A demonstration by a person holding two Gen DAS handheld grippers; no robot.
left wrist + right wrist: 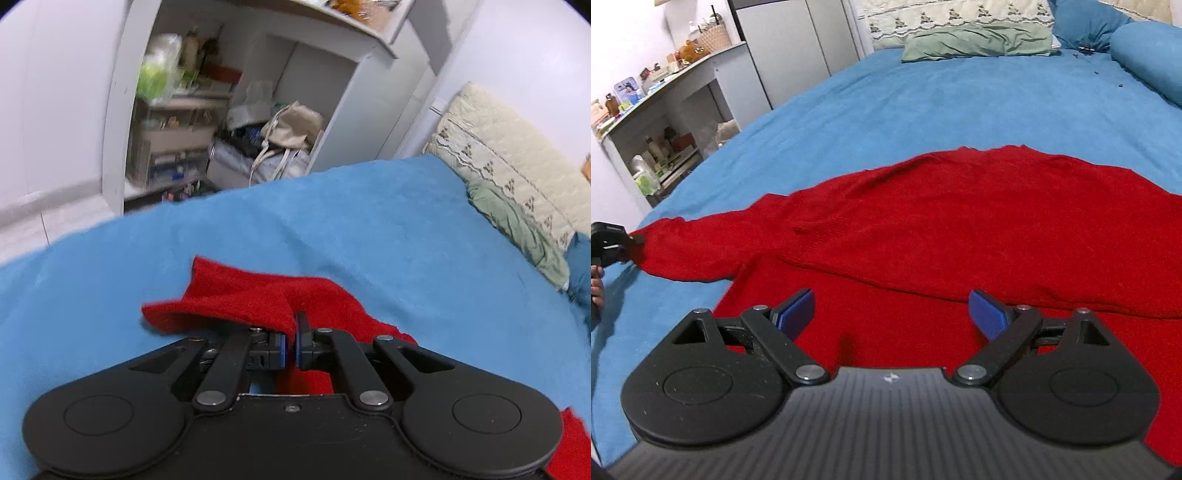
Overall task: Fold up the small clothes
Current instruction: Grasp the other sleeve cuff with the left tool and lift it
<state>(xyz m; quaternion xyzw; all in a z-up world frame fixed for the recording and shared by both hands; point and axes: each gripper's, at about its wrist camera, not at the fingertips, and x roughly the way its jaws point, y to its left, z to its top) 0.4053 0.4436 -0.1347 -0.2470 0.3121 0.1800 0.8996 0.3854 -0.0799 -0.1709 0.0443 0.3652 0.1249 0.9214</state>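
Note:
A red knit sweater (960, 221) lies spread on the blue bed cover (923, 103). One sleeve (690, 247) stretches out to the left. In the left wrist view my left gripper (293, 325) is shut on the red sleeve end (236, 299), whose cuff folds over the left finger. The right wrist view shows that left gripper (631, 240) at the far left edge, pinching the sleeve tip, with a hand below it. My right gripper (892, 314) hovers over the sweater's near body, jaws wide apart, blue pads (988, 314) bare with nothing between them.
Green pillow (975, 42) and patterned cream quilt (956, 14) lie at the head of the bed, blue bolsters (1145, 51) at right. A white desk with cluttered shelves (665, 110) stands left of the bed, its edge close to the left gripper.

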